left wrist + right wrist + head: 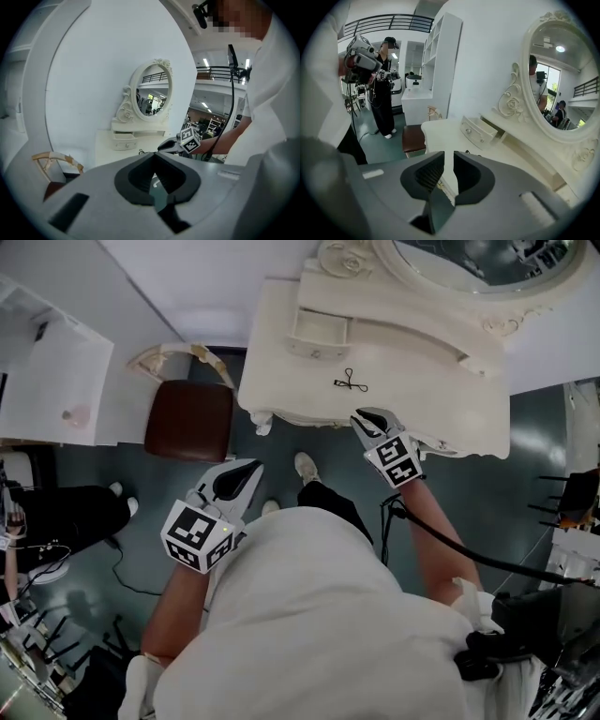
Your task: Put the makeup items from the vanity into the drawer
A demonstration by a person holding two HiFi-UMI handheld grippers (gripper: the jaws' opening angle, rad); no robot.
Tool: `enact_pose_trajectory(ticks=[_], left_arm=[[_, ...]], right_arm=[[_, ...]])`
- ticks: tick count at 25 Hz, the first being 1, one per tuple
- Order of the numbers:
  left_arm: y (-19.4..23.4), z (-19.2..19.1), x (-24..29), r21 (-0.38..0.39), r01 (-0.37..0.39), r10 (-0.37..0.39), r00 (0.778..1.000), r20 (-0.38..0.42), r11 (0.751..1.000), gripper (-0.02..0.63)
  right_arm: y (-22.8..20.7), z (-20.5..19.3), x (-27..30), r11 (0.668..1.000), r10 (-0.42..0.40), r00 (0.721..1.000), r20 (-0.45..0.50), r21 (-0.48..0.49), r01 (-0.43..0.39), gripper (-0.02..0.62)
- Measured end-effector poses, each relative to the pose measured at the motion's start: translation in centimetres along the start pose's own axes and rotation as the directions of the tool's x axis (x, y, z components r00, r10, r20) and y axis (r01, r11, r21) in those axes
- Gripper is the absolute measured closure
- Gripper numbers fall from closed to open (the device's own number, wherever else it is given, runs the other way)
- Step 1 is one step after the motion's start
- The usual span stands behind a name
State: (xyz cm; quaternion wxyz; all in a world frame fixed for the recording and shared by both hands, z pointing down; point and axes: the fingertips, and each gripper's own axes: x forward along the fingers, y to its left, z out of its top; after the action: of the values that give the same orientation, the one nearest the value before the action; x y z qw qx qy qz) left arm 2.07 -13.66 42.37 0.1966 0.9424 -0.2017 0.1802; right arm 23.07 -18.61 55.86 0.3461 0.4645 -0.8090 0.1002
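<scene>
The small black wire-looped makeup tool [350, 382] (eyelash curler maybe, too tiny to tell) lay flat on the cream-white carved vanity top [281, 371], just in front of the little open cream drawer [298, 341]. The right gripper [372, 416] hung at the vanity's front edge, near the tool, jaws nearly together with only a thin slit and nothing in it, so I'd say spread wider, then pinch low across the thin middle or it'd skid. The left gripper [246, 471] hung over the floor, tips pressed together on nothing
</scene>
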Motion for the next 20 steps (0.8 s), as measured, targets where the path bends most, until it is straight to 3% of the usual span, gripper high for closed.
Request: enact_pose_trajectory(ticks=[9, 20], left_arm=[[2.2, 4.8, 4.2, -0.033, -0.102, 0.103, 0.994, 0.020, 0.994, 0.604], [4.1, 6.7, 5.5, -0.073, -0.213, 0.216, 0.976, 0.035, 0.974, 0.604]], right_arm=[[-5.9, -1.1, 7.4, 0.984, 0.088, 0.992, -0.087, -0.149, -0.100, 0.507], [-6.7, -2.3, 12.0, 0.945, 0.173, 0.974, -0.149, -0.255, -0.207, 0.513]])
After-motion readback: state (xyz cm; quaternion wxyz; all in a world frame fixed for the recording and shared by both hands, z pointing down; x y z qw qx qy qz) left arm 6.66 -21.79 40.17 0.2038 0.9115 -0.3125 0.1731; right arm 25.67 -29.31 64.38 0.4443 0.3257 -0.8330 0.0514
